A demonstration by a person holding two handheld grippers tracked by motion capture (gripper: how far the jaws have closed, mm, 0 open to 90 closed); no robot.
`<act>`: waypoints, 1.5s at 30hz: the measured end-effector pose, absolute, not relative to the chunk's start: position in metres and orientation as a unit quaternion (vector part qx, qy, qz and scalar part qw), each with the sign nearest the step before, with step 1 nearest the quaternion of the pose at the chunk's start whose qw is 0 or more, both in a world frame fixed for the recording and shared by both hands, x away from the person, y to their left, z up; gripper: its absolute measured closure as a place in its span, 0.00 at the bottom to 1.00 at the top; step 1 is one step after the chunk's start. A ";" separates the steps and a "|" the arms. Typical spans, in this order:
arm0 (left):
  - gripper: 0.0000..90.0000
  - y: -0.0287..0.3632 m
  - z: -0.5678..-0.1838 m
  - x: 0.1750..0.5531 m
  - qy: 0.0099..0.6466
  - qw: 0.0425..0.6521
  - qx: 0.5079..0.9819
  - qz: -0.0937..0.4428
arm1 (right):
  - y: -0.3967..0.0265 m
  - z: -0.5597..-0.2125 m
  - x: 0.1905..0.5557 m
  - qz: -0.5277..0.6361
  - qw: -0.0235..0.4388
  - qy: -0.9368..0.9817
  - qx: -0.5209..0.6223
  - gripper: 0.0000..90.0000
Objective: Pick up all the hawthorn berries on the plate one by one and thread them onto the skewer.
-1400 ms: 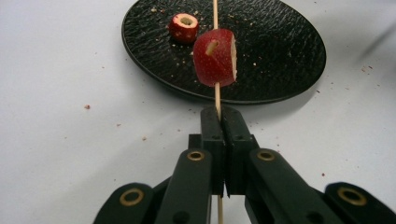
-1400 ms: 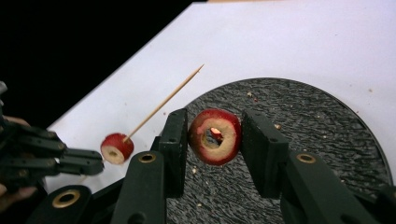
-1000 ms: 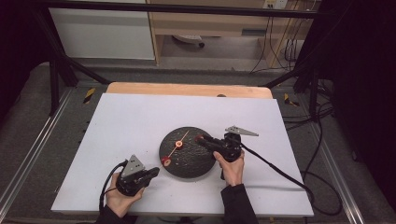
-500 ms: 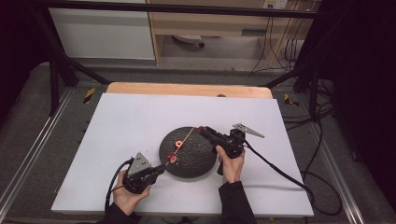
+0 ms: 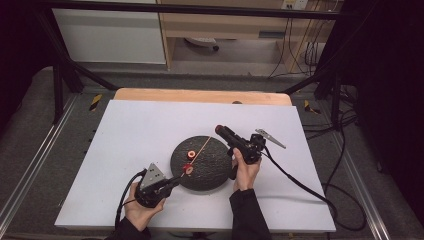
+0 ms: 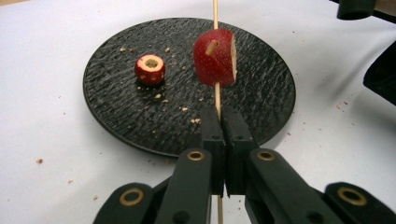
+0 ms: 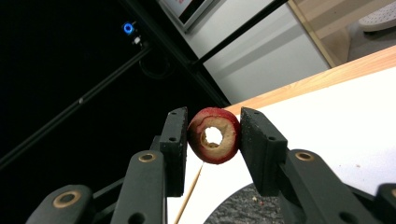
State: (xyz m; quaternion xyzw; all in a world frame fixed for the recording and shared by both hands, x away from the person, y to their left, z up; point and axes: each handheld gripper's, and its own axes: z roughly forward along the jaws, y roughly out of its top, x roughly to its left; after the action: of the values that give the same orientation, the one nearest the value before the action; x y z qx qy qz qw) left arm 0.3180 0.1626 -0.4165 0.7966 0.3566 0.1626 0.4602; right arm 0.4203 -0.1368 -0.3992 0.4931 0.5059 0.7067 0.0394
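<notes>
A thin wooden skewer (image 6: 215, 11) runs over the round black plate (image 6: 261, 93), and a red fruit piece (image 6: 215, 58) is threaded on it. My left gripper (image 6: 219, 114) is shut on the skewer's near end. In the high view this gripper (image 5: 181, 176) reaches the plate's (image 5: 210, 172) near-left rim, with the skewer (image 5: 202, 147) slanting away to the right. A cored red fruit piece (image 6: 150, 69) lies on the plate, left of the skewer. My right gripper (image 7: 214, 115) is shut on a red fruit ring (image 7: 214, 136) with a hole through its middle. It hovers over the plate's far-right edge (image 5: 219, 130).
Crumbs are scattered on the plate and on the white table top (image 5: 125, 130). A wooden strip (image 5: 200, 96) runs along the table's far edge, with dark frame bars beyond. Black cables (image 5: 300, 185) trail from both grippers across the near side.
My right gripper has lifted slightly and moved toward the far side with the fruit ring. My left gripper has edged right toward the plate with the skewer.
</notes>
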 end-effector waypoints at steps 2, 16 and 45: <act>0.98 0.160 -0.416 0.318 0.355 0.461 0.797 0.163 | -0.136 -0.400 0.421 0.711 0.040 0.498 0.496 0.71; 0.98 0.152 -0.413 0.319 0.354 0.465 0.795 0.163 | -0.131 -0.406 0.422 0.722 0.026 0.473 0.505 0.71; 0.98 0.133 -0.414 0.321 0.386 0.477 0.769 0.179 | -0.127 -0.410 0.415 0.734 -0.002 0.442 0.516 0.71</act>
State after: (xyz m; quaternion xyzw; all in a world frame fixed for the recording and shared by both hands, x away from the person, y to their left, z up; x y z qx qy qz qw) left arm 0.3210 0.1327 -0.4144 0.7688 0.3860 0.1788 0.4775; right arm 0.4151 -0.1265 -0.4105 0.5164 0.4419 0.7336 -0.0016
